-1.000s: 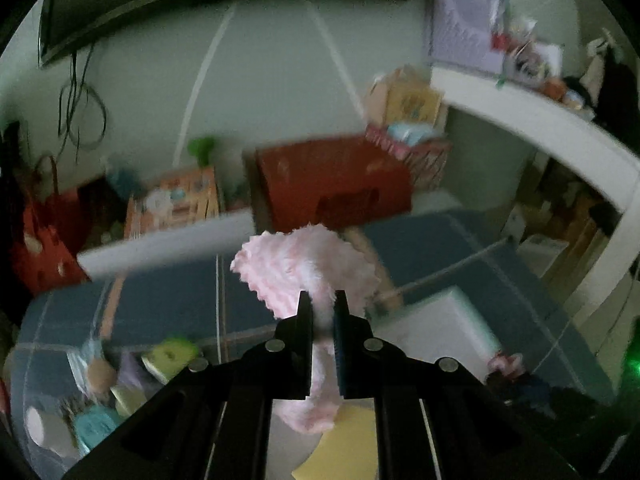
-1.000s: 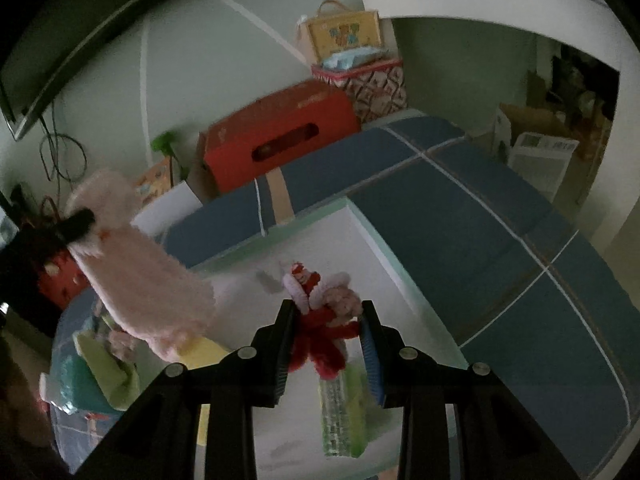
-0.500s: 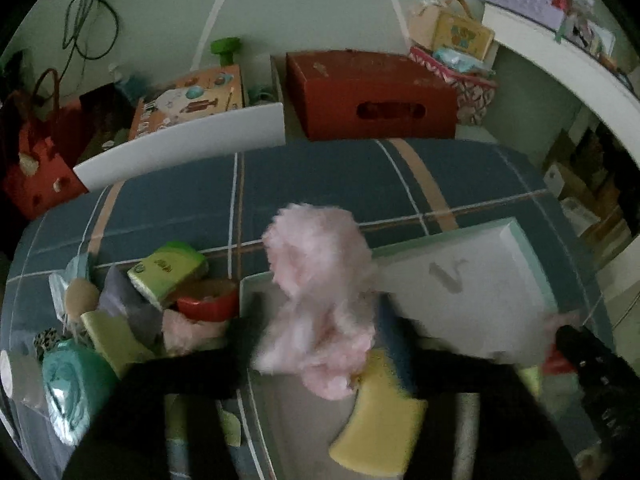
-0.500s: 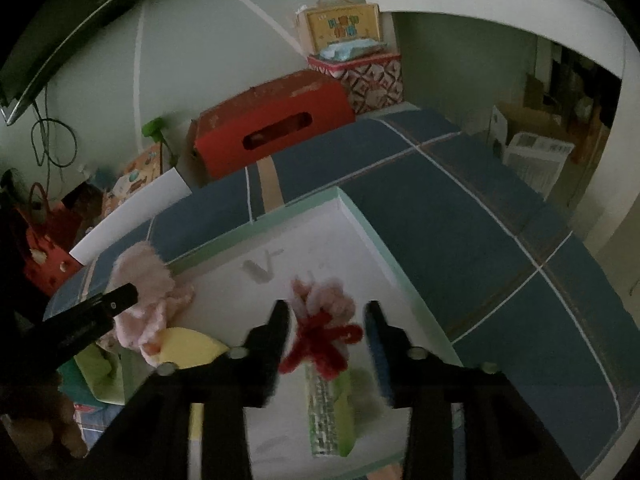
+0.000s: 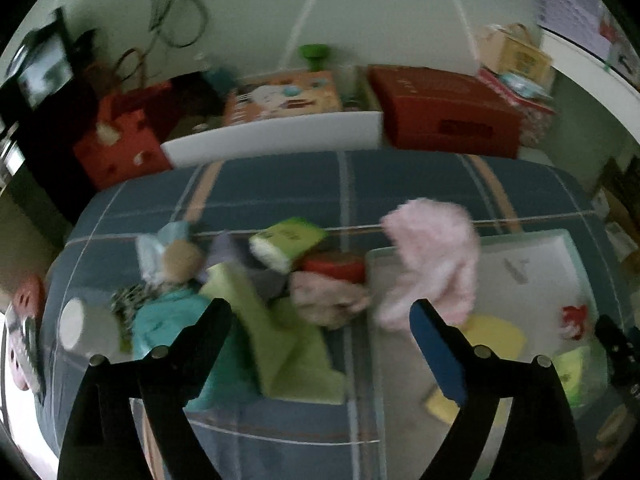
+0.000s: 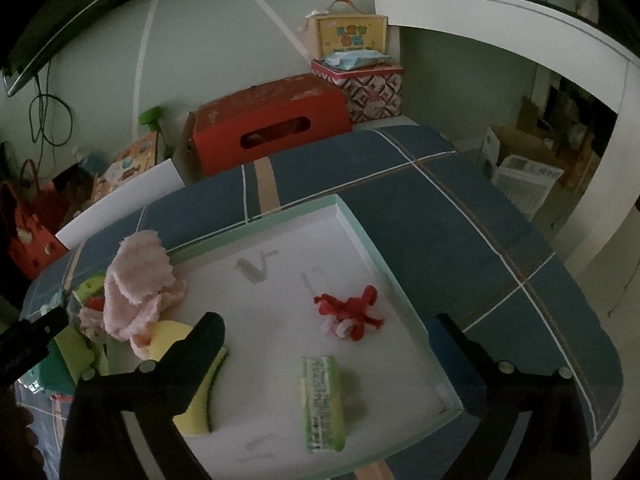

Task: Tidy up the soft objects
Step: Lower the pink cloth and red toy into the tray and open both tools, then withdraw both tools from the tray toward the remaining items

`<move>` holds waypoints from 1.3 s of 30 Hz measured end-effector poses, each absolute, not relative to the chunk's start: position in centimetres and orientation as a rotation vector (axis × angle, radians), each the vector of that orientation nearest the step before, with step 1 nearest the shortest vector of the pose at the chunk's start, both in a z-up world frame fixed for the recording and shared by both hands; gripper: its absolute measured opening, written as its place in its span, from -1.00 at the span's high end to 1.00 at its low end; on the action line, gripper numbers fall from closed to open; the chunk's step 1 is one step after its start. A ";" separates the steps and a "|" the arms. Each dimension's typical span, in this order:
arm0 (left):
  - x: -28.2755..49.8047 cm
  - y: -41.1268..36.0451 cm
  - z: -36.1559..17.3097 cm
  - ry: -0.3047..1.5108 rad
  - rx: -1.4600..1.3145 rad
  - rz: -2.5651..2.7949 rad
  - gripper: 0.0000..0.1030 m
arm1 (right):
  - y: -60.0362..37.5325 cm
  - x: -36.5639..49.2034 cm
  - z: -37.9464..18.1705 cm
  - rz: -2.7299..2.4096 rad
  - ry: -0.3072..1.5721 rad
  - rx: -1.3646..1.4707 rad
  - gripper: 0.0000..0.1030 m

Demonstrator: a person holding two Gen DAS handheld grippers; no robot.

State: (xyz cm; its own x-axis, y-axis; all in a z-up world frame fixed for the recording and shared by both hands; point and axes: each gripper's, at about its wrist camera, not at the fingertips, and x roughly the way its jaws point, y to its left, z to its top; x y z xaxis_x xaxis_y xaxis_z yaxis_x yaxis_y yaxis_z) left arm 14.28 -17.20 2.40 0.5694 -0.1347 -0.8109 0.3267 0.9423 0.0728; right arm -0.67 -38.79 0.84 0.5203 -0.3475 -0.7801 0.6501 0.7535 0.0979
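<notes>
A white tray with a mint rim (image 6: pixel 360 224) sits on the blue plaid cloth. A fluffy pink cloth (image 6: pixel 138 280) lies over its left edge; it also shows in the left wrist view (image 5: pixel 436 264). A red and white pipe-cleaner toy (image 6: pixel 352 312), a green tissue pack (image 6: pixel 322 400) and a yellow sponge (image 6: pixel 192 380) lie in the tray. My right gripper (image 6: pixel 328 324) is open and empty above the tray. My left gripper (image 5: pixel 320 312) is open and empty above a pile of soft things (image 5: pixel 248 288) left of the tray.
The pile holds a green cloth (image 5: pixel 280 344), a teal roll (image 5: pixel 168 320), a green sponge (image 5: pixel 288 242) and a white roll (image 5: pixel 86 330). A red box (image 6: pixel 268 120) and a white board (image 5: pixel 276 138) stand behind the table. The table edge drops off at the right (image 6: pixel 580 320).
My left gripper opened, dropped the pink cloth onto the tray's left edge and swung left over the pile. My right gripper opened and let the red toy fall into the tray.
</notes>
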 end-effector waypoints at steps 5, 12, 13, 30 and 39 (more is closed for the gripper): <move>14.7 -13.4 2.3 0.947 0.151 -0.212 -0.77 | -38.1 -0.4 1.0 -0.605 0.824 0.402 -1.00; 15.0 -8.6 4.0 0.894 0.094 -0.127 -0.77 | -36.1 0.9 1.1 -0.552 0.828 0.385 -1.00; 15.0 -8.0 4.2 0.885 0.092 -0.116 -0.77 | -35.7 1.2 1.2 -0.536 0.827 0.386 -1.00; 15.6 0.6 3.4 0.927 -0.007 0.001 -0.77 | -25.2 5.7 1.8 -0.225 0.815 0.407 -1.00; 15.9 3.4 3.2 0.931 -0.047 0.038 -0.77 | -22.3 6.9 1.7 -0.164 0.800 0.426 -1.00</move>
State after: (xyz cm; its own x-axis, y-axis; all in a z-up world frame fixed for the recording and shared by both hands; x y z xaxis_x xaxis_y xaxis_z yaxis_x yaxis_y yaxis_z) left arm 15.87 3.40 3.15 0.5965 0.0123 -0.8025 -0.0532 0.9983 -0.0242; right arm 6.92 -22.30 1.68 0.6896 0.0166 -0.7240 0.3008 0.9029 0.3072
